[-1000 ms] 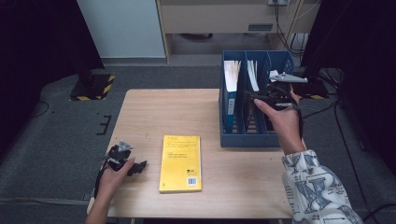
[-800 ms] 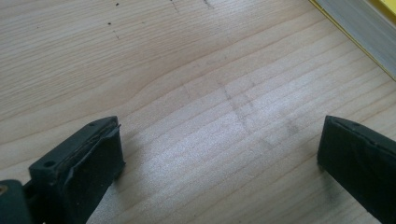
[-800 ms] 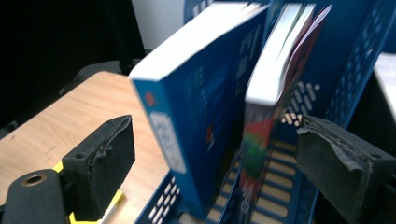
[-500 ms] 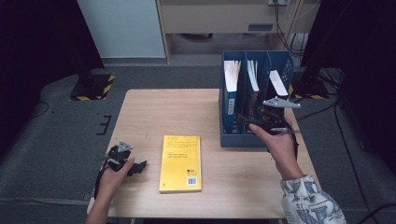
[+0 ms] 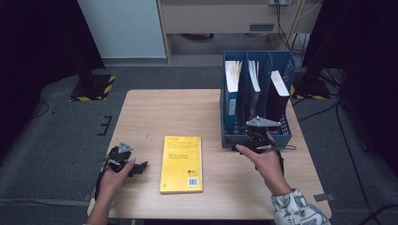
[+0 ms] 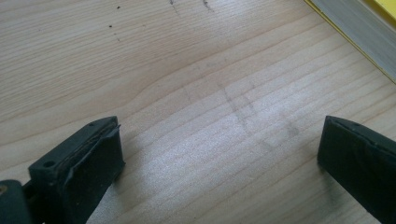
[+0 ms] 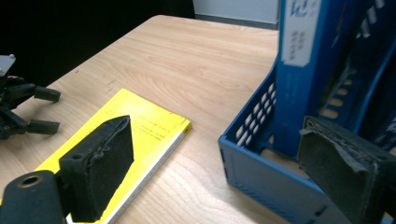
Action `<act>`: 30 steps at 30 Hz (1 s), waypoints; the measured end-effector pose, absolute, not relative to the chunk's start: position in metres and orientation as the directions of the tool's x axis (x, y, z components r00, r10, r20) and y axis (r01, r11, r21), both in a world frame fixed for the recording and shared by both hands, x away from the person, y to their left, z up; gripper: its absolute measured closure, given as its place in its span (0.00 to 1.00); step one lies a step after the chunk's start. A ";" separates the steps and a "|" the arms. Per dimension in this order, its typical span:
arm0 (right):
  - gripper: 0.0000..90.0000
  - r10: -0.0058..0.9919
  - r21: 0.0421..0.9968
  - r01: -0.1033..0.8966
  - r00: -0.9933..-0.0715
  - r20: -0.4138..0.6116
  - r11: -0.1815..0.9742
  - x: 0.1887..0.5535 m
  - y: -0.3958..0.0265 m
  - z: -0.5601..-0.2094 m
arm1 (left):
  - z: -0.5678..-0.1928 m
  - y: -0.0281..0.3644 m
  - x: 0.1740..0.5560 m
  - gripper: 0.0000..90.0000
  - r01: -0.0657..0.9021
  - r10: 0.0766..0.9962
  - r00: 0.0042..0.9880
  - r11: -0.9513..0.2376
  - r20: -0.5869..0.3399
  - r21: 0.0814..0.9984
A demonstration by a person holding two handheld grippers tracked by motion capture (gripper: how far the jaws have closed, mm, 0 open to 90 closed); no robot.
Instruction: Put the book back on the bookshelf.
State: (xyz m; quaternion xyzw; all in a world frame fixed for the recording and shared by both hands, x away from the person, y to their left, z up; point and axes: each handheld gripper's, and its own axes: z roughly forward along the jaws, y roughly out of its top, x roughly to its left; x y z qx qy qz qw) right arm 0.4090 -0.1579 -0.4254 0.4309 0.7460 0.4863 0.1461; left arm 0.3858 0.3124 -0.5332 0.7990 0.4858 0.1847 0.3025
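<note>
A yellow book [image 5: 180, 163] lies flat on the wooden table [image 5: 159, 112], near its front edge. My left gripper [image 5: 138, 168] rests on the table just left of the book, open, with bare wood between its jaws [image 6: 219, 154]; the book's page edge [image 6: 355, 32] shows at the top right there. My right gripper [image 5: 232, 139] hangs low at the front of the blue file rack [image 5: 257, 53], pointing left and open [image 7: 219, 144]. Between its jaws I see the yellow book [image 7: 140, 126] and the rack's near corner [image 7: 261, 172]. Nothing is held.
The rack stands at the table's back right and holds a blue-spined book [image 5: 232, 89], a thin one [image 5: 253, 79] and a black one [image 5: 279, 91]. The other gripper [image 7: 37, 109] shows far left in the right gripper view. Dark floor surrounds the table.
My right hand has come down from above the rack to the table in front of it, shifting towards the person. The left gripper and the book have not moved.
</note>
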 end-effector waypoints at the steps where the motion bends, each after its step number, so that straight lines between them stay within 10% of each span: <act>1: 0.13 0.783 0.849 0.505 -0.587 0.205 0.156 0.408 -0.156 -0.428 | -0.533 0.312 0.386 0.00 0.664 0.888 0.460 -0.345 0.001 0.663; 30: 0.19 0.672 0.722 0.564 -0.717 0.186 0.401 0.374 -0.068 -0.504 | -0.520 0.299 0.387 0.09 0.700 0.859 0.498 -0.317 -0.120 0.640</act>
